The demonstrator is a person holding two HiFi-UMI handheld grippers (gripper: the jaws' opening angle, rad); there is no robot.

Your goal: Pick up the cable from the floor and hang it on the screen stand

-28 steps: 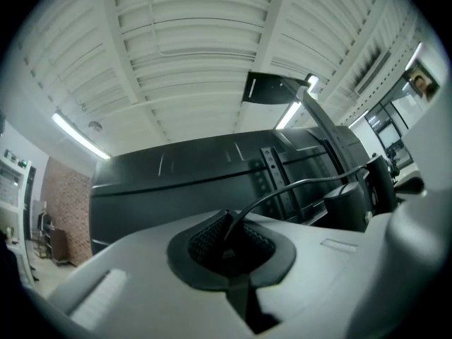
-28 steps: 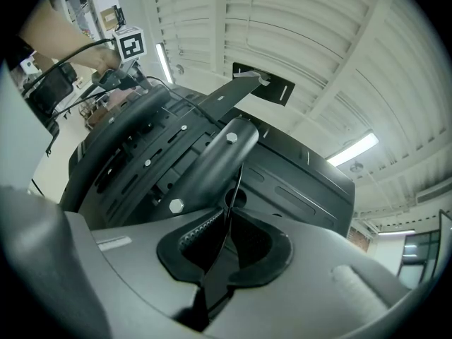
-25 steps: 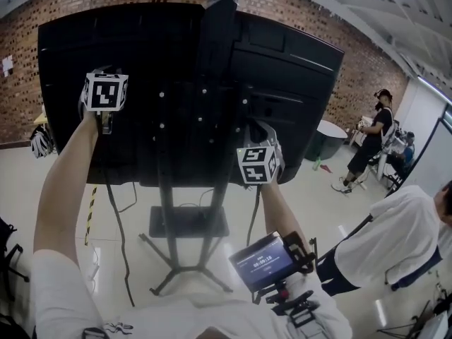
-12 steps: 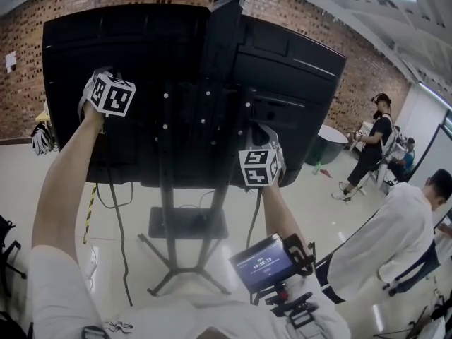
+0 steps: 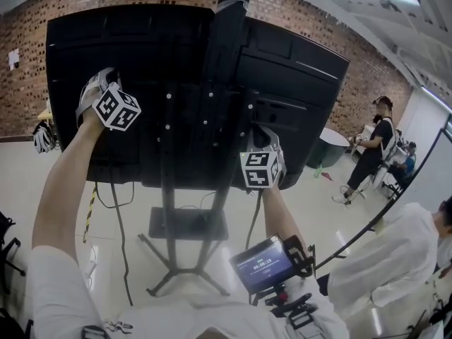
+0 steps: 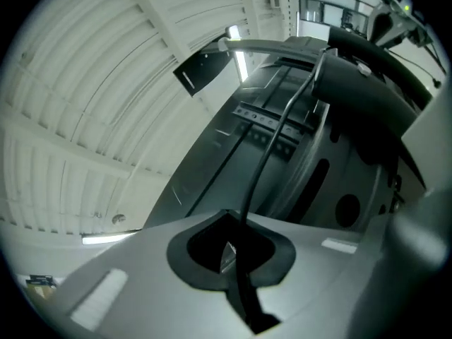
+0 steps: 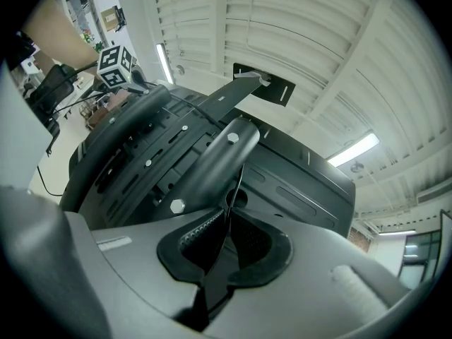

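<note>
The big black screen [image 5: 155, 62] shows its back, carried on a black stand [image 5: 169, 210]. My left gripper [image 5: 102, 97] is raised against the screen's upper left, shut on a black cable [image 6: 272, 140]. This cable climbs from the jaws over the stand's bracket [image 6: 353, 55]. Below that hand the cable [image 5: 116, 224] hangs to the floor. My right gripper [image 5: 260, 147] is at the screen's lower right, jaws shut with a thin cable strand [image 7: 238, 179] rising from between them. Under it more cable [image 5: 253, 217] drops down.
The stand's legs [image 5: 187, 277] spread on the glossy floor below me. A person in black [image 5: 367, 161] stands far right, and a person in white [image 5: 381, 260] is close at my right. A round table [image 5: 328, 136] is behind the screen, with striped tape [image 5: 90, 203] on the floor.
My left gripper has rolled about its own axis, its marker cube turning and shifting slightly right. The right gripper has stayed put. The person in white at right has moved.
</note>
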